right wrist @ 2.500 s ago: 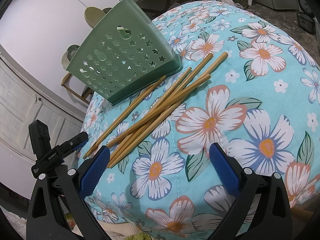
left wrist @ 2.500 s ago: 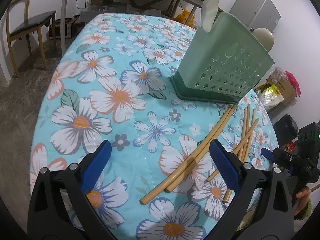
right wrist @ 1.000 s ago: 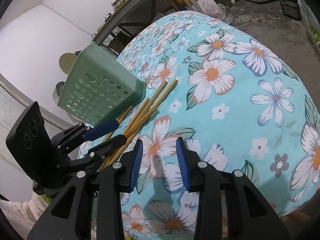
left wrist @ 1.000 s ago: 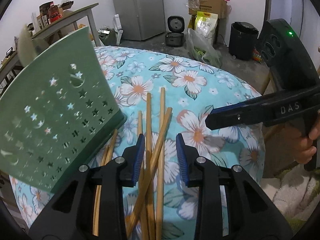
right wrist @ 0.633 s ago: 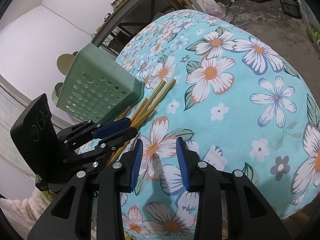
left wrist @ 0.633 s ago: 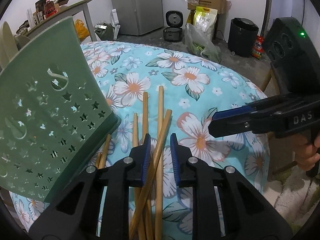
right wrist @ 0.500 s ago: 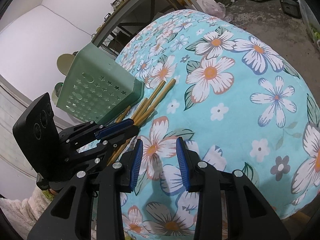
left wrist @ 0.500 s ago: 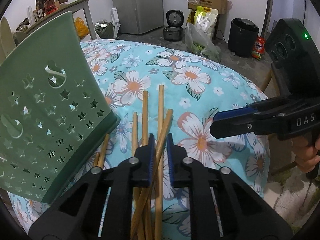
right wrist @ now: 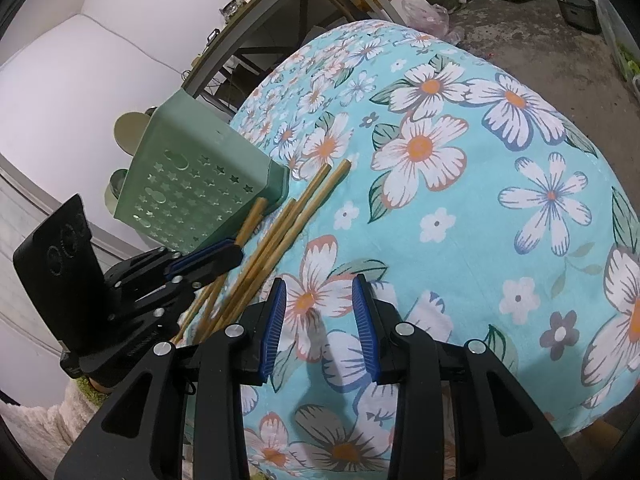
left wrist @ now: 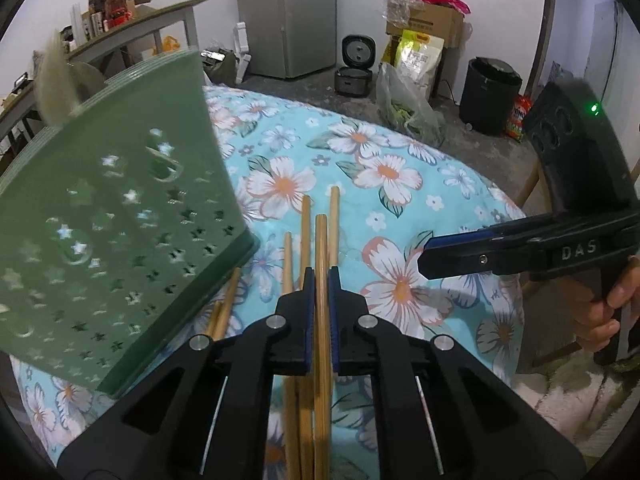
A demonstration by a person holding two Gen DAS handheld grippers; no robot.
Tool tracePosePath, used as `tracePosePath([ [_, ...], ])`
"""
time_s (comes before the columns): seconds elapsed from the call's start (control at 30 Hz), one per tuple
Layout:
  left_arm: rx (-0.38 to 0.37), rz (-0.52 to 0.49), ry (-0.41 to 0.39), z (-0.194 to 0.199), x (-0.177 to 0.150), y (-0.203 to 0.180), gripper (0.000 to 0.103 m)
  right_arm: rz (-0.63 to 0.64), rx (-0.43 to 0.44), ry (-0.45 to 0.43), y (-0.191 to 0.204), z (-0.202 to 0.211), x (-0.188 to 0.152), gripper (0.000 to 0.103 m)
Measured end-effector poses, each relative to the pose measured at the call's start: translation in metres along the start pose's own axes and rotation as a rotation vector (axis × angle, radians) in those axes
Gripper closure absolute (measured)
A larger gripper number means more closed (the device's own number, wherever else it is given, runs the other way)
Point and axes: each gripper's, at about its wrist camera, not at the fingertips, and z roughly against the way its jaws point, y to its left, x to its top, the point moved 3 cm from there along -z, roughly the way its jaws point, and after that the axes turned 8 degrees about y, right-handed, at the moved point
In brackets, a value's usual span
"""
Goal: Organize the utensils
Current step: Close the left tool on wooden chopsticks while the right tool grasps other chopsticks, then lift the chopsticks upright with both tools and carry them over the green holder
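The green perforated utensil holder (left wrist: 116,232) stands on the floral tablecloth (right wrist: 500,184) near the table's far-left edge; a pale utensil head (left wrist: 56,84) rises above its rim, though blur makes its type uncertain. In the right wrist view two rounded pale heads (right wrist: 127,130) show behind the same holder. The bamboo chopsticks (right wrist: 280,232) lie loose on the cloth, fanned beside the holder's base, one (right wrist: 250,222) touching it. The left gripper (left wrist: 320,280) has just been closing and now pinches a single chopstick (left wrist: 321,264) between its blue pads — that stick runs straight along the fingers, above the others. The right gripper (right wrist: 318,320) hovers over bare cloth with its jaws partly spread and nothing between them. To the right of the chopsticks the cloth is unobstructed as far as the rounded table edge. The left wrist view alone shows the room beyond — a grey refrigerator (left wrist: 288,16), a rice cooker (left wrist: 356,66), a black bin (left wrist: 490,94) — and the person's hand (left wrist: 612,312) on the right gripper's handle.
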Motion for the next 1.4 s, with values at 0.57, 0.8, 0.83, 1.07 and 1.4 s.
tracePosePath([
  [0.57,0.104,0.186,-0.192,0.106,-0.025,0.041,0.097,-0.238,0.128,0.055,-0.007,-0.044,0.042,0.082],
  [0.8,0.117,0.225,-0.24,0.132,-0.035,0.052,0.097,-0.288,0.089,0.044,-0.005,-0.064,0.055,0.091],
  [0.83,0.117,0.227,-0.244,0.132,-0.035,0.052,0.097,-0.295,0.091,0.041,-0.005,-0.065,0.056,0.091],
  [1.07,0.122,0.251,-0.273,0.139,-0.037,0.053,0.097,-0.309,0.152,0.012,-0.008,-0.06,0.055,0.093],
  [1.4,0.109,0.33,-0.416,0.185,-0.026,0.067,0.097,-0.062,0.127,-0.098,0.043,-0.003,0.054,0.095],
])
